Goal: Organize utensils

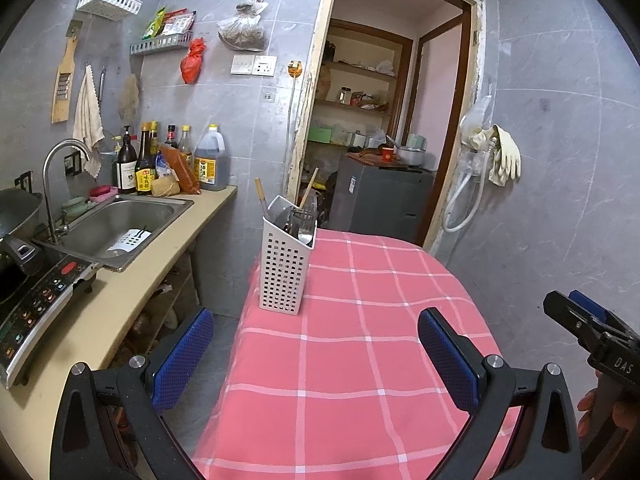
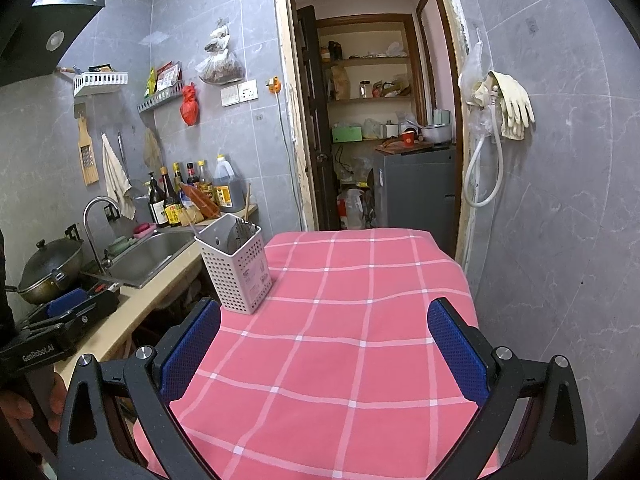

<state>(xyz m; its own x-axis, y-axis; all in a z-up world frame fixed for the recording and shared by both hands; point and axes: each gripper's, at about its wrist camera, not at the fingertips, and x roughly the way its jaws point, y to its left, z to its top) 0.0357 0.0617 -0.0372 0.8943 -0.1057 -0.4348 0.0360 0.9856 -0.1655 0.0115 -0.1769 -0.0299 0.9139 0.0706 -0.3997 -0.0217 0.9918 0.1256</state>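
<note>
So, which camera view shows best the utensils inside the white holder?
The left wrist view. It looks into the white utensil holder from the open side, so chopsticks, a spoon and dark handles show. In the right wrist view the holder is turned; only a few dark utensil tips rise above its rim.

Perforated plastic caddy [image 1: 285, 264] — matt checked cloth [image 1: 360, 340].
</note>
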